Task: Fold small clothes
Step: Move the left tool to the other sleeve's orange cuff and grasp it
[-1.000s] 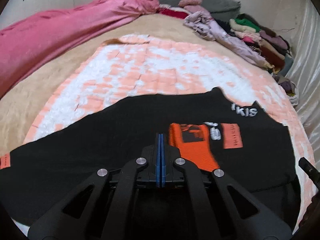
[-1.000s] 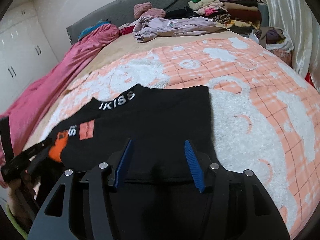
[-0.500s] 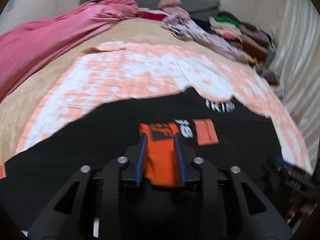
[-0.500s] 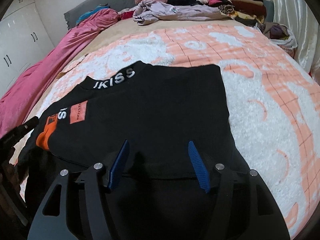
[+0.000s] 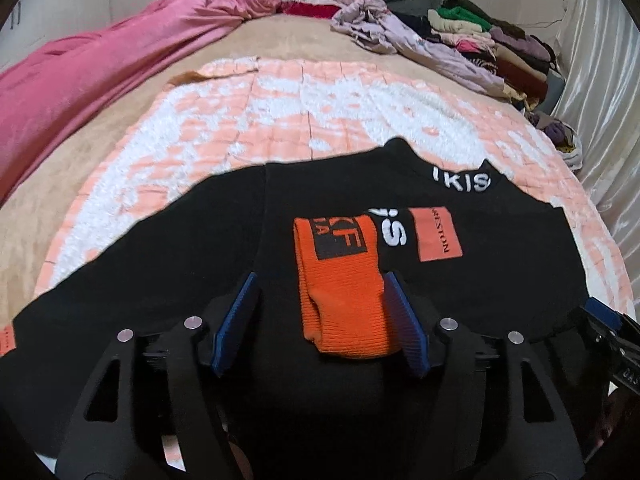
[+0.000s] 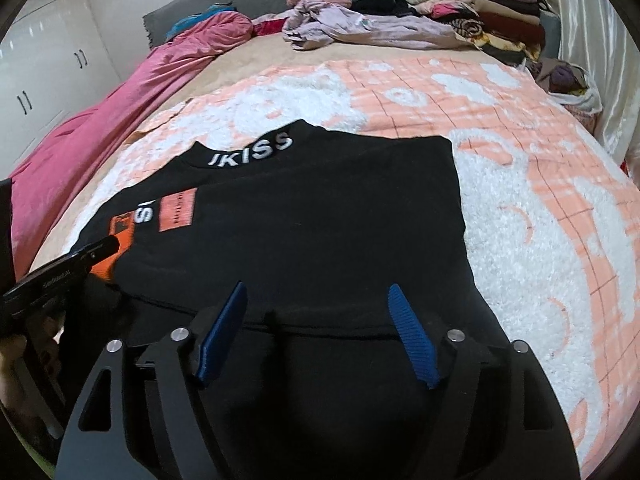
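A black sweatshirt (image 5: 500, 280) with white "IKISS" lettering on the collar lies flat on the bed. One sleeve is folded across its chest and ends in an orange cuff (image 5: 344, 308). My left gripper (image 5: 320, 280) hovers over that cuff. Its jaws are opening and the cuff lies loose between the blue pads, nearer the right one. My right gripper (image 6: 317, 289) stands over the black sweatshirt (image 6: 320, 208) at its folded lower edge. Its jaws are opening too, with only flat cloth beneath them. The left gripper (image 6: 60, 276) shows at the left edge of the right wrist view.
An orange and white blanket (image 5: 280, 120) covers the bed under the shirt. A pink quilt (image 5: 100, 80) runs along the left side. A lilac garment (image 6: 360, 28) and stacked folded clothes (image 6: 480, 8) sit at the head. A pale curtain (image 5: 600, 80) hangs on the right.
The left jaws were shut a second ago and have spread, leaving the orange cuff lying on the shirt. The right jaws have widened over the hem.
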`<action>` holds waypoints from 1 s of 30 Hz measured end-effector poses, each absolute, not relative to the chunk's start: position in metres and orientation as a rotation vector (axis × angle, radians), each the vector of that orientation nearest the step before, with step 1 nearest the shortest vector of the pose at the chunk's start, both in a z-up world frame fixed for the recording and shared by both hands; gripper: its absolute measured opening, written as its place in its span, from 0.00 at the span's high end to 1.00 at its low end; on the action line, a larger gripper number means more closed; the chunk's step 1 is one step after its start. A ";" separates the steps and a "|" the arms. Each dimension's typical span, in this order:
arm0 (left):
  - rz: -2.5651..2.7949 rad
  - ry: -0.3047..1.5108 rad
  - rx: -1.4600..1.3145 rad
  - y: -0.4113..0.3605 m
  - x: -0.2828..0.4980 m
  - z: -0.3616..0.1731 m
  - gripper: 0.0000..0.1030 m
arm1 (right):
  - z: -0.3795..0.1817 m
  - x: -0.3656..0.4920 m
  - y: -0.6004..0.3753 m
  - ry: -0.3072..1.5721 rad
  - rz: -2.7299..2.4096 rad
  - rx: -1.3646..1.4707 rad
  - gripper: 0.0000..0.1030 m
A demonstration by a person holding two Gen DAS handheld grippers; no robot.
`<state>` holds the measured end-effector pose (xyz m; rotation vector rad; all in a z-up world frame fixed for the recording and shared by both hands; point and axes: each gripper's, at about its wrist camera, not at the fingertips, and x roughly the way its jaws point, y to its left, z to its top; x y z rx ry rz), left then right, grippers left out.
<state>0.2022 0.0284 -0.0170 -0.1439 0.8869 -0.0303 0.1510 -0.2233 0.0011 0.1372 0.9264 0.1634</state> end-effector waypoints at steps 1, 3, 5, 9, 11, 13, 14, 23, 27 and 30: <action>-0.029 0.876 -0.147 0.029 0.201 -0.013 0.41 | 0.004 0.149 -0.223 0.915 0.164 0.137 0.19; -0.025 0.850 -0.153 0.032 0.196 -0.005 0.33 | 0.009 0.146 -0.222 0.904 0.172 0.136 0.18; -0.017 0.828 -0.153 0.035 0.191 0.001 0.29 | 0.015 0.143 -0.220 0.893 0.173 0.131 0.15; 0.011 0.782 -0.143 0.043 0.179 0.014 0.19 | 0.024 0.138 -0.215 0.866 0.189 0.121 0.14; 0.027 0.764 -0.145 0.047 0.174 0.018 0.18 | 0.028 0.136 -0.210 0.857 0.205 0.120 0.14; 0.041 0.745 -0.153 0.053 0.166 0.023 0.18 | 0.032 0.135 -0.205 0.852 0.216 0.115 0.14; 0.048 0.734 -0.157 0.056 0.162 0.025 0.17 | 0.033 0.134 -0.203 0.849 0.223 0.112 0.13; 0.112 0.668 -0.171 0.080 0.130 0.032 0.11 | 0.045 0.122 -0.181 0.808 0.272 0.097 0.06; 0.143 0.665 -0.169 0.090 0.116 0.032 0.10 | 0.047 0.118 -0.169 0.807 0.297 0.086 0.06; 0.168 0.673 -0.182 0.104 0.106 0.031 0.10 | 0.050 0.114 -0.157 0.801 0.324 0.077 0.06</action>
